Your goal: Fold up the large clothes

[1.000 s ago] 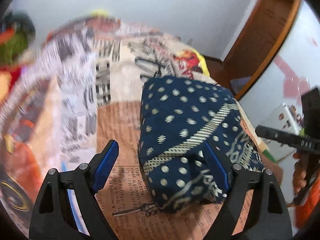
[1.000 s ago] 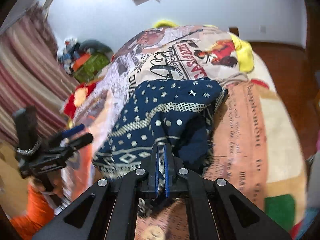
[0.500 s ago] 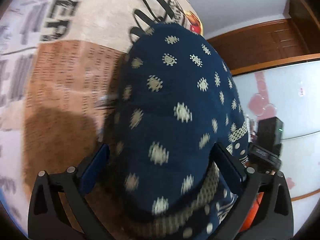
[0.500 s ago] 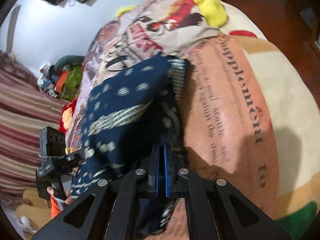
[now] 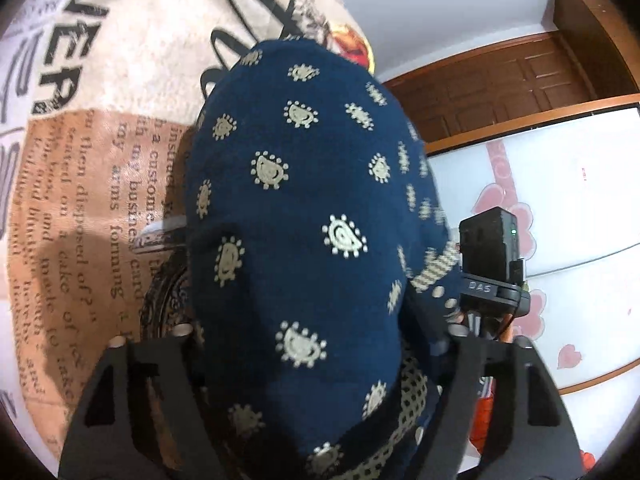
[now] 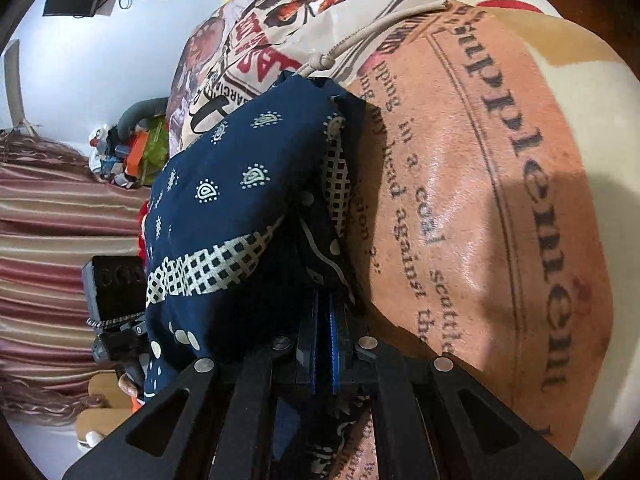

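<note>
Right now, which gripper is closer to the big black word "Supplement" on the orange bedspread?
Right. The right gripper, shut on the dark blue paisley cloth, sits beside the word. The left gripper, jaws closing around the cloth, is beyond its far side.

Newsprint-patterned bedspread (image 5: 100, 184), brown wooden door (image 5: 500, 84), striped curtain (image 6: 60, 216), clutter pile (image 6: 128, 152) by white wall (image 6: 100, 60)

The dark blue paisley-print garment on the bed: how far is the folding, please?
Done: the dark blue paisley-print garment already lies as a thick folded bundle on the newspaper-print bedcover. In hand: the right hand-held gripper is shut at its edge; the left hand-held gripper straddles the bundle, jaws closing. Left: probably a last fold or moving it away.
</note>
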The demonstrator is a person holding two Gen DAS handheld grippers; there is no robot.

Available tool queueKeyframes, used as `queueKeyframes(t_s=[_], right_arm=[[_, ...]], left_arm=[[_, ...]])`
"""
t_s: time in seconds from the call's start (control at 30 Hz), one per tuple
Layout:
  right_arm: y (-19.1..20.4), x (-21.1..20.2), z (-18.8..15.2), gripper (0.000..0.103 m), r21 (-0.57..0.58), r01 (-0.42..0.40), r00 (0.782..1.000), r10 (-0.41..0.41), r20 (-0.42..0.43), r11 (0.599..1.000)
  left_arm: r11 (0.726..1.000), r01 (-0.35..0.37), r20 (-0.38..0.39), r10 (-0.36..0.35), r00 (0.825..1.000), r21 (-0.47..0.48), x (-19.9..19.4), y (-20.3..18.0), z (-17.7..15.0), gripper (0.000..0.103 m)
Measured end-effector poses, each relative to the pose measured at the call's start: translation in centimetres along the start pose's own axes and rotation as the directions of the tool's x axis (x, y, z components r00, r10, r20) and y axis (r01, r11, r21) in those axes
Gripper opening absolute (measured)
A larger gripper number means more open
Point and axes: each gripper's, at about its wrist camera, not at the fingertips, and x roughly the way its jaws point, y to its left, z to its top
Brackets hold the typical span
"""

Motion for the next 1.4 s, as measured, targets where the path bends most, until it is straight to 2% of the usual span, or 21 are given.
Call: queueKeyframes(t_s=[0.07,0.17,0.33,0.43,0.53,0.77,0.93,1.03,1.3,1.4], right_arm=[[0.6,0.0,-0.1,0.002,-0.02,0.009,1.0,-0.009,0.003,1.0],[2.0,0.2,-0.1,0.002,-0.053,0.004,1.0,-0.004,-0.005,0.999],[5.0,0.8,-0.5,0.001,-0.1,-0.049,0.998,0.046,-0.036,0.994],[6.9,1.5,-0.8,0.001,-0.129,-0.05,0.998,0.045,-0.041,0.99],[8.6,1.9,-1.1,0.001,-0.158,-0.062,0.998,0.056,-0.041,0.985],[13.9,3.3,-2.0,0.001,-0.242,-0.081,0.997,0.074,-0.039,0.967],[17.4,5.1,-2.7,0.001,-0.298,-0.081,0.996,0.071,-0.045,0.951],[19.4,6.8,-3.4,0.001,-0.332,-0.069,0.997,0.052,-0.059,0.941],[24.2,13.7,-5.6,0.001,-0.431,-0.013,0.993,-0.039,-0.113,0.902],[25.6,16.1,-6.4,0.001,-0.469,-0.004,0.989,-0.066,-0.132,0.883]], left_arm=[[1.0,-0.007,0.019,0.007,1.0,0.029,-0.9,-1.2,-0.4,0.06],[0.993,-0.038,0.071,0.03,0.997,0.113,-2.8,-2.9,-1.4,0.055],[0.985,-0.09,0.122,0.072,0.99,0.147,-5.4,-4.8,-1.5,0.05],[0.98,-0.119,0.154,0.094,0.983,0.158,-7.2,-5.5,-2.2,0.049],[0.974,-0.139,0.194,0.104,0.975,0.178,-10.7,-5.1,-2.3,0.048],[0.958,-0.191,0.288,0.124,0.95,0.215,-16.8,-4.8,-3.1,0.048],[0.968,-0.193,0.315,0.135,0.939,0.158,-20.1,-2.3,-3.9,0.048],[0.976,-0.188,0.323,0.145,0.935,0.108,-21.7,0.5,-4.3,0.048],[0.977,-0.21,0.316,0.211,0.925,-0.038,-24.0,9.3,-5.5,0.048],[0.975,-0.189,0.298,0.216,0.93,-0.117,-24.1,13.5,-5.8,0.048]])
